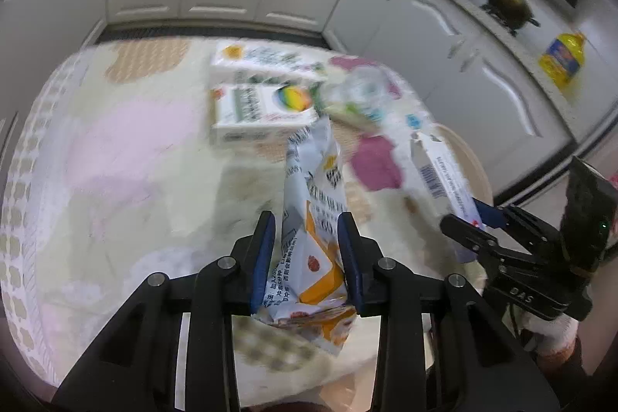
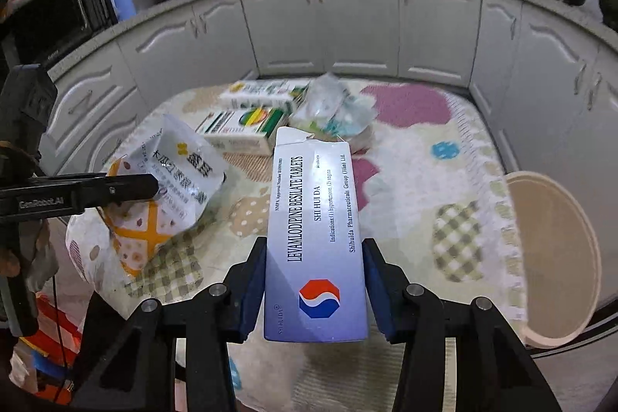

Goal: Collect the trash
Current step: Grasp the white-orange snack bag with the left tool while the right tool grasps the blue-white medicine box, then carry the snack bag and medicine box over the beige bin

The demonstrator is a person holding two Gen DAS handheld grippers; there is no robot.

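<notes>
My left gripper (image 1: 307, 222) is shut on a crinkled white and orange snack bag (image 1: 316, 172), held upright above the table. In the right wrist view the same bag (image 2: 174, 172) hangs at the left, with the left gripper (image 2: 150, 186) seen side-on. A white and blue tablet box (image 2: 314, 219), its far flap torn open, is pinched by its long sides in my right gripper (image 2: 314, 244). That box (image 1: 440, 172) and the right gripper (image 1: 475, 219) also show at the right of the left wrist view. Both items are off the cloth.
Two white cartons (image 2: 247, 126) (image 2: 266, 91) and crumpled clear plastic (image 2: 332, 107) lie at the far side of the patterned tablecloth (image 2: 425, 161). A round beige seat (image 2: 556, 257) stands at the right. A white spotted plastic bag (image 2: 81, 257) hangs at the table's lower left. White cabinets (image 2: 359, 26) run behind.
</notes>
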